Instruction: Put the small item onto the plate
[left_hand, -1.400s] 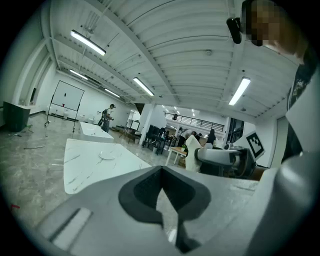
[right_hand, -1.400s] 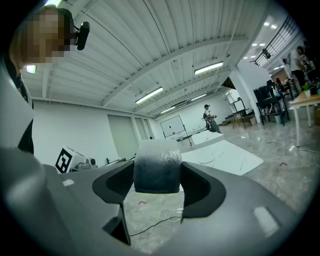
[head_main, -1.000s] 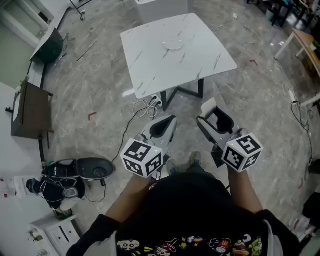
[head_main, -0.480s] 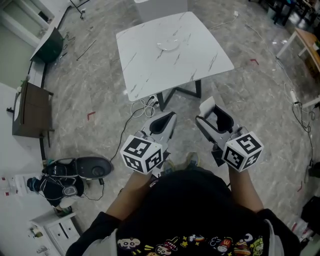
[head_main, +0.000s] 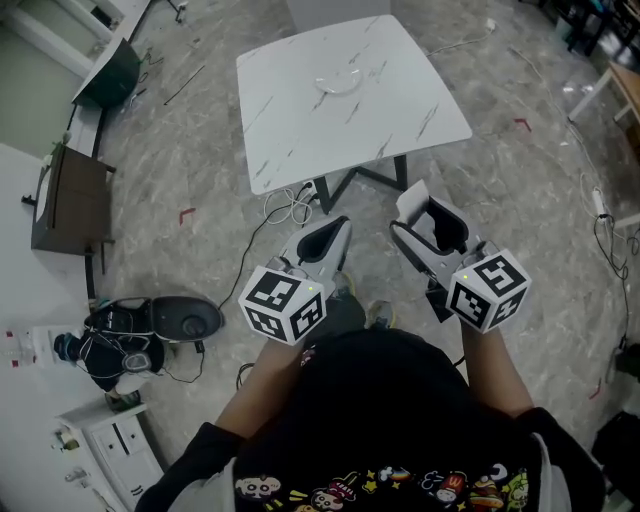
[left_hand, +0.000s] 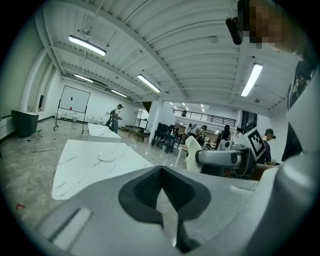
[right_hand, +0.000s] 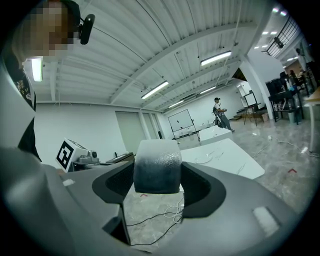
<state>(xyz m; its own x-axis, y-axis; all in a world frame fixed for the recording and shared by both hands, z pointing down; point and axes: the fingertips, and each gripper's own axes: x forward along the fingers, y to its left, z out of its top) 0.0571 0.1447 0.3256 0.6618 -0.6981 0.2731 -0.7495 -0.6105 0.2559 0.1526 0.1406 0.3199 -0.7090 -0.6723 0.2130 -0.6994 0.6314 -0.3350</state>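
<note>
A white plate (head_main: 338, 85) lies on the white marble table (head_main: 400, 110), well ahead of both grippers. My right gripper (head_main: 418, 214) is shut on the small item (head_main: 412, 203), a pale block that darkens to grey at its lower end (right_hand: 156, 167). It hangs over the floor, short of the table. My left gripper (head_main: 328, 238) is beside it, shut and empty, its jaws closed to a thin slit (left_hand: 161, 175). The plate (left_hand: 106, 156) shows far off in the left gripper view, and the plate (right_hand: 205, 160) also shows in the right gripper view.
White cables (head_main: 293, 210) lie on the floor by the table's black legs. A black round device (head_main: 185, 322) and tangled gear sit at the lower left. A dark desk (head_main: 70, 205) stands at the left. People stand far back in the hall (left_hand: 116, 117).
Both grippers keep their pose, the right one still shut on the item. The head view has shifted a little, and the table stays about as far away.
</note>
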